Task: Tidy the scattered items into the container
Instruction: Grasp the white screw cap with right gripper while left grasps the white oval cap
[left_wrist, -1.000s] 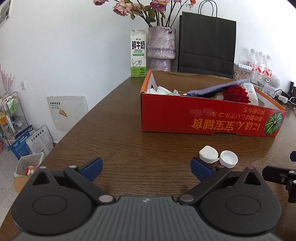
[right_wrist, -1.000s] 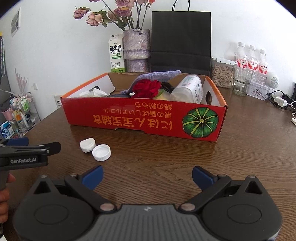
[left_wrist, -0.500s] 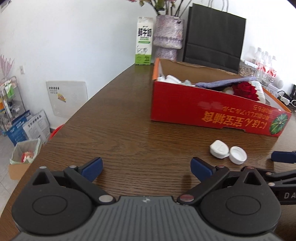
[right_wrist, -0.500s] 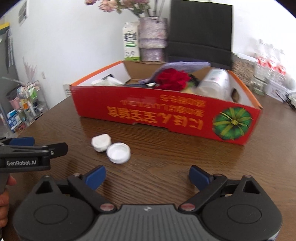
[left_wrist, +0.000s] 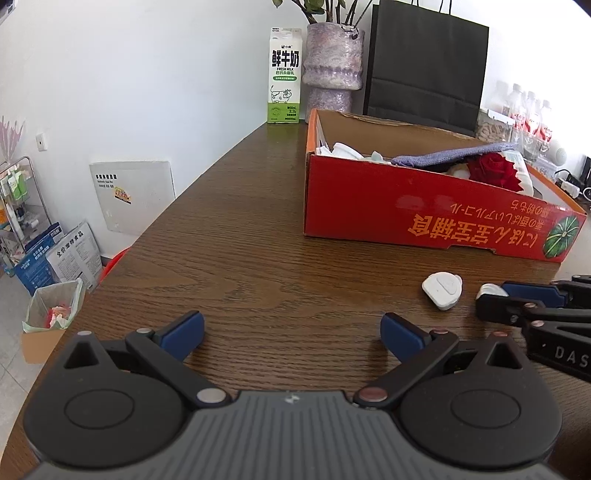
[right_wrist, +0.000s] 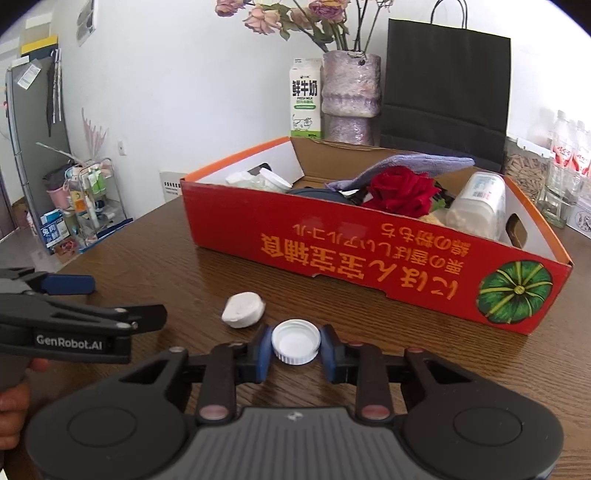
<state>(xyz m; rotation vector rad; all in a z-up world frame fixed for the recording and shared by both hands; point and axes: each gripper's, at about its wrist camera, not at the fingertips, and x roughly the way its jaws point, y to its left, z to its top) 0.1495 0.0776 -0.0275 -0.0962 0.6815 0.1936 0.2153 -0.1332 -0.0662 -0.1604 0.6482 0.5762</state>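
A round white bottle cap (right_wrist: 295, 341) lies open side up on the wooden table between the blue pads of my right gripper (right_wrist: 295, 350). Its jaws are closing and both pads touch the cap's rim. In the left wrist view only an edge of the cap (left_wrist: 490, 290) shows in my right gripper (left_wrist: 495, 300). A white flip lid (right_wrist: 243, 309) (left_wrist: 442, 290) lies just left of it, untouched. My left gripper (left_wrist: 291, 328) (right_wrist: 123, 301) stands open over bare table. Behind the lids is the red cardboard box (right_wrist: 369, 254) (left_wrist: 424, 206), holding a red rose, a purple cloth and a white bottle.
A milk carton (left_wrist: 284, 75), a flower vase (left_wrist: 332, 70) and a black paper bag (left_wrist: 424, 62) stand behind the box. Water bottles and a jar (right_wrist: 561, 162) are at the back right. The table's edge (left_wrist: 147, 236) curves along the left, above a small bin on the floor.
My right gripper has moved in on the round cap and its jaws have closed from wide open to touching it. The left gripper stays open and barely shifts.
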